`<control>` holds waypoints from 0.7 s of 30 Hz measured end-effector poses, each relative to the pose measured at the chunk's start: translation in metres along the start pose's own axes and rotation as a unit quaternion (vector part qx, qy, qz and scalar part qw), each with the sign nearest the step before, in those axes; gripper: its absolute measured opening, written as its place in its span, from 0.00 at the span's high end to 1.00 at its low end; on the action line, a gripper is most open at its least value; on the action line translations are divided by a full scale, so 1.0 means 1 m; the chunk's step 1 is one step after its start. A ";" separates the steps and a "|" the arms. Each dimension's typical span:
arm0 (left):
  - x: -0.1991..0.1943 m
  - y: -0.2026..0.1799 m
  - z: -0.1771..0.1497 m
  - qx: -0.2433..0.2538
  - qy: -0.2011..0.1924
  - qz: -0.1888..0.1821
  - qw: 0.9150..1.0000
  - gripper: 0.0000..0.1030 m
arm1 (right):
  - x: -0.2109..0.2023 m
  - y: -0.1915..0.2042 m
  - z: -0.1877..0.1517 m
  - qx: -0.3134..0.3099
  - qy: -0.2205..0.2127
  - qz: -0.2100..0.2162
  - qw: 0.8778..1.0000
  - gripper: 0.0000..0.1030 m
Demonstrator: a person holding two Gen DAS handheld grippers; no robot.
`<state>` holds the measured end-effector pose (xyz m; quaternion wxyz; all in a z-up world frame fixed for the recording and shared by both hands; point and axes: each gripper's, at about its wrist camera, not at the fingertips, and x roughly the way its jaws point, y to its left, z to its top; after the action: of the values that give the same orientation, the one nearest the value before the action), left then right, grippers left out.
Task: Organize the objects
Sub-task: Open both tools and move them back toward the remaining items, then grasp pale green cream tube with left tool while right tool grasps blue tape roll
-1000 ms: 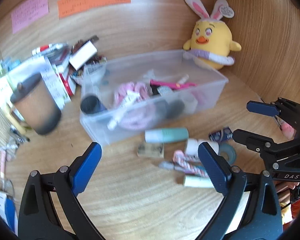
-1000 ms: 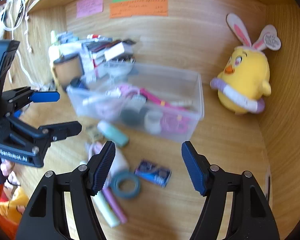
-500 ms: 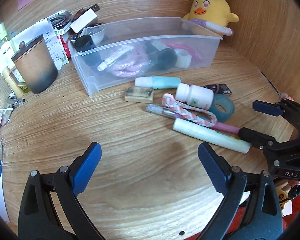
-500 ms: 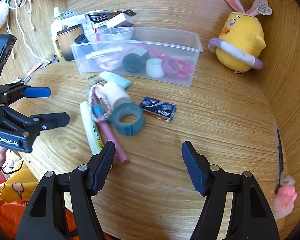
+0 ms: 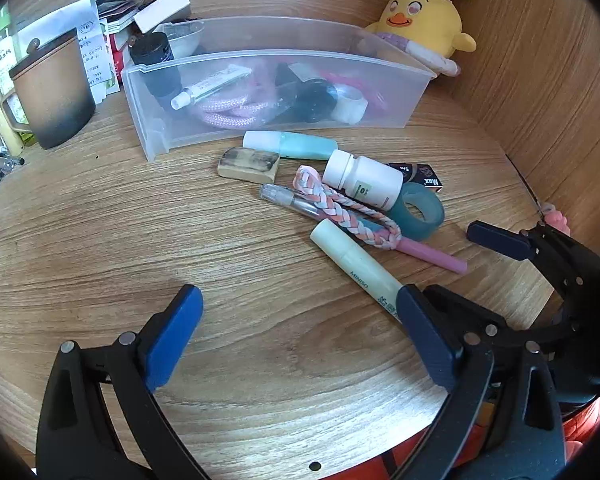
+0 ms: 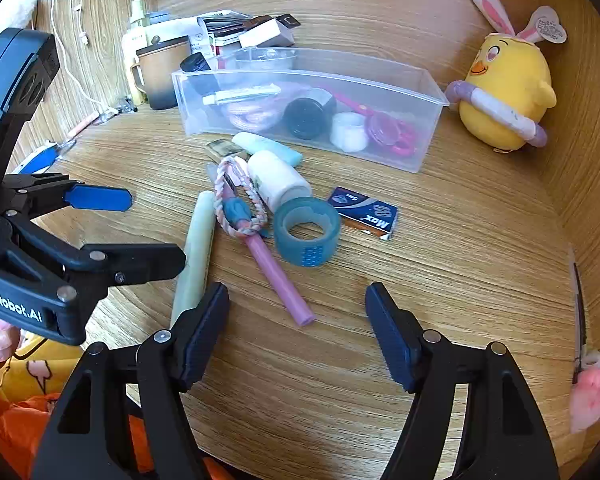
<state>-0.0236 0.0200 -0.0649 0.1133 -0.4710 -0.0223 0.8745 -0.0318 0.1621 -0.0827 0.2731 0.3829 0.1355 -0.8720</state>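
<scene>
A clear plastic bin (image 5: 396, 92) (image 6: 428, 120) holding several small items stands at the back of the wooden desk. In front of it lie loose objects: a teal tube (image 5: 296, 146), a white pill bottle (image 5: 366, 180) (image 6: 278, 180), a teal tape roll (image 5: 420, 210) (image 6: 306, 230), a braided cord (image 5: 344, 206) (image 6: 236, 204), a pink pen (image 6: 278, 276), a pale green tube (image 5: 360, 266) (image 6: 194, 260), a staples box (image 6: 364, 212) and a small block (image 5: 248, 164). My left gripper (image 5: 300, 332) is open and empty, near the pale tube. My right gripper (image 6: 298, 330) is open and empty, just before the pen's end.
A yellow chick plush (image 5: 424, 24) (image 6: 504, 88) sits in the back right corner. A brown mug (image 5: 50, 92) (image 6: 162, 70) and a pile of boxes and papers (image 5: 140, 12) stand at the back left. Wooden walls close in behind and to the right.
Both grippers have tilted down and drawn back toward the desk's front edge, so the loose objects now lie just ahead of the fingers. Both stay open and empty.
</scene>
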 end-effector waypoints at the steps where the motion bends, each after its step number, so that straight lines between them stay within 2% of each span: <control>1: 0.000 -0.002 0.001 0.001 0.002 -0.004 1.000 0.04 | -0.001 0.000 -0.001 -0.003 -0.002 -0.001 1.000 0.34; 5: 0.004 -0.011 0.003 0.005 0.005 -0.011 1.000 0.04 | -0.004 0.004 -0.005 -0.013 -0.007 0.009 1.000 0.34; 7: 0.005 -0.014 0.003 0.012 0.000 0.000 1.000 0.04 | -0.004 0.006 -0.007 -0.014 -0.005 0.023 1.000 0.34; 10: 0.007 -0.018 0.001 0.036 -0.007 0.025 0.999 0.09 | -0.005 0.001 -0.007 -0.010 -0.004 0.019 1.000 0.34; 12: 0.006 -0.018 -0.002 0.054 -0.011 0.046 0.997 0.21 | -0.005 -0.006 -0.007 0.000 -0.003 0.015 1.000 0.34; 16: 0.000 -0.005 -0.008 0.058 -0.019 0.052 0.997 0.29 | -0.005 -0.024 -0.001 0.038 -0.005 0.024 0.999 0.34; 19: -0.005 0.004 -0.010 0.055 -0.019 0.052 0.997 0.43 | -0.002 -0.029 0.007 0.057 -0.008 0.030 0.998 0.34; 21: -0.008 0.009 -0.010 0.056 -0.019 0.050 0.997 0.57 | 0.000 -0.029 0.014 0.060 -0.010 0.031 0.998 0.34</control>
<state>-0.0128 0.0087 -0.0654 0.0949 -0.4481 0.0478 0.8876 -0.0567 0.1791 -0.0728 0.2778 0.3940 0.0688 -0.8734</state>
